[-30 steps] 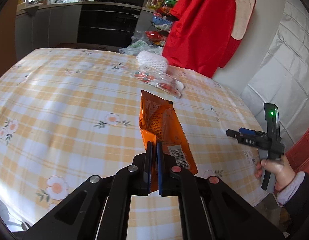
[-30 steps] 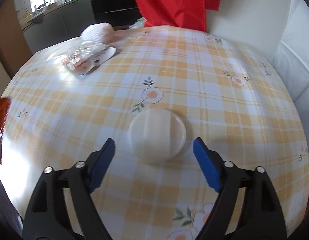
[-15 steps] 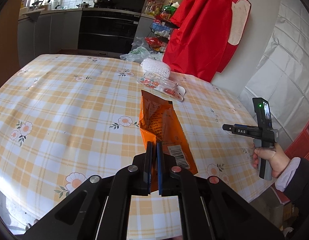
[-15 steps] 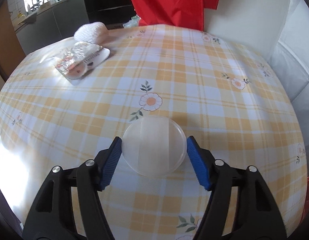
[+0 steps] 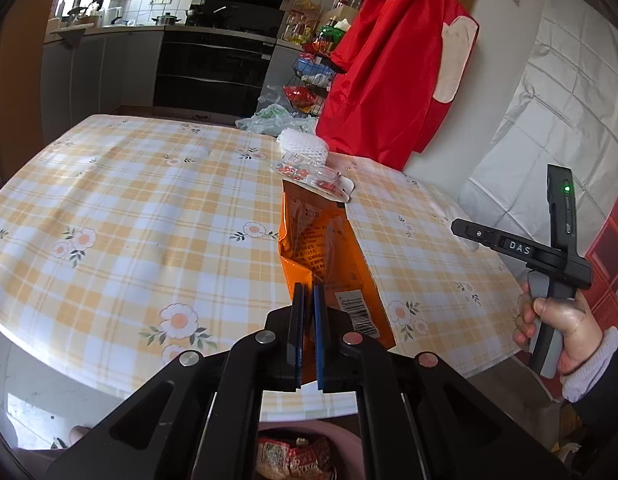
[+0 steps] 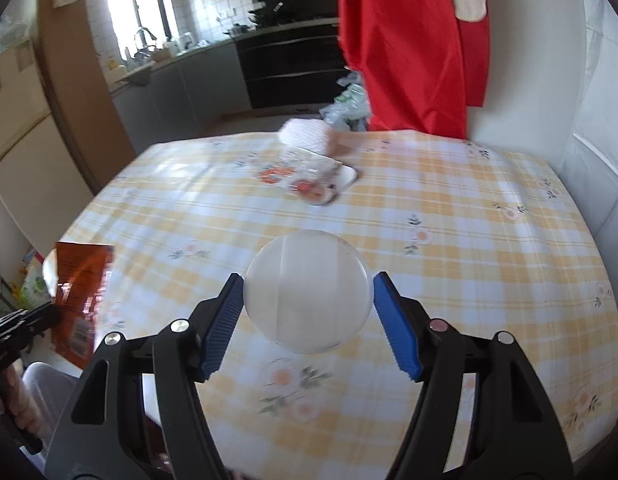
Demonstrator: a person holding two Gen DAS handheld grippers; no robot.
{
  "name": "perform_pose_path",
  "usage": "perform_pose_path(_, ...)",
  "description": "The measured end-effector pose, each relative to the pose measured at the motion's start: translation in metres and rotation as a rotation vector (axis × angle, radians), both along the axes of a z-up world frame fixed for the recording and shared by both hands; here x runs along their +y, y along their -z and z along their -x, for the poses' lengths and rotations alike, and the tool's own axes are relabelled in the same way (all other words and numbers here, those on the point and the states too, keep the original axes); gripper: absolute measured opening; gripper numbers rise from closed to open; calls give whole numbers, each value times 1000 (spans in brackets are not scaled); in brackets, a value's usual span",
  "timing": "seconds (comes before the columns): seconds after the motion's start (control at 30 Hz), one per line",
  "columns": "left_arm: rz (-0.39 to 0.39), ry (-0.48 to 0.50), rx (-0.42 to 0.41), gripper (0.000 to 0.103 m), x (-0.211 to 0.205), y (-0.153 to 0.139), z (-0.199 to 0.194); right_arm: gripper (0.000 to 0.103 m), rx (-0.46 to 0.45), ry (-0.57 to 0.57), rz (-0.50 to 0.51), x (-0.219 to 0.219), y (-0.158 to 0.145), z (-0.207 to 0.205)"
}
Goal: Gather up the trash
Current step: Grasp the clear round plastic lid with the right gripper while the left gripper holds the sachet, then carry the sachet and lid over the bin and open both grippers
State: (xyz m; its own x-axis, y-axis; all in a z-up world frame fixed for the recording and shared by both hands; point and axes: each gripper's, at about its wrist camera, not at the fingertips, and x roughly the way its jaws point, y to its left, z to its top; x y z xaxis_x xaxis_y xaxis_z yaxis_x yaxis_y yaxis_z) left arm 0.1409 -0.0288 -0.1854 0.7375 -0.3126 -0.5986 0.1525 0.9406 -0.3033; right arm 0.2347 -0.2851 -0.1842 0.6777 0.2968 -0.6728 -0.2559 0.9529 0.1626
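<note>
My left gripper [image 5: 307, 292] is shut on the lower end of an orange snack bag [image 5: 321, 248], which stands up above the near edge of the table [image 5: 129, 208]. The same bag [image 6: 83, 284] shows at the left of the right wrist view. My right gripper [image 6: 309, 280] is shut on a round translucent plastic lid [image 6: 307, 290], holding it by its rim above the checked tablecloth. A hand [image 5: 557, 320] holds the right gripper [image 5: 469, 232] off the table's right edge.
A clear wrapper with red print [image 6: 309, 178] and a white foam net [image 6: 305, 134] lie at the table's far side. A red garment [image 5: 389, 80] hangs behind it. Below the near table edge stands a pink bin [image 5: 341, 438] with wrappers inside.
The right jaws closed on the lid and lifted it off the table. The left gripper drew back with the orange bag, and the bin came into view below it.
</note>
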Motion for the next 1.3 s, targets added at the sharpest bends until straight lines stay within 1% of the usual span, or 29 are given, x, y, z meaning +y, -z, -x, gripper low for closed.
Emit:
perform_pose_path(0.2,-6,15,-21,5,16,-14,42,67,-40,-61,-50,38,-24,58)
perform_pose_path(0.3,-5,13,-16,5,27,-16,67,67,-76,-73,-71,51,-32,87)
perform_pose_path(0.37,-16,14,-9,5,32,-15,80,67,-102,-72,-107,56,-35,108)
perform_pose_path(0.5,-39,22,19,5,40,-8,103,67,-113,-63,-167,66,-32,142)
perform_pose_path(0.63,-48,22,29,5,44,-1,122,67,-92,-67,-185,74,-22,167)
perform_pose_path(0.8,-53,27,30,5,43,6,140,67,-66,-83,-156,85,-14,190)
perform_pose_path(0.87,-88,32,36,5,38,10,146,67,-65,-88,-151,88,-13,198)
perform_pose_path(0.9,-119,31,39,5,36,12,148,67,-66,-91,-148,88,-13,202)
perform_pose_path(1.03,-177,10,39,5,39,16,151,67,-64,-98,-148,89,-11,210)
perform_pose_path(1.17,-163,2,62,5,43,22,147,67,-50,-99,-144,87,-6,211)
perform_pose_path(1.3,-172,22,96,6,38,32,143,67,-33,-98,-155,86,1,208)
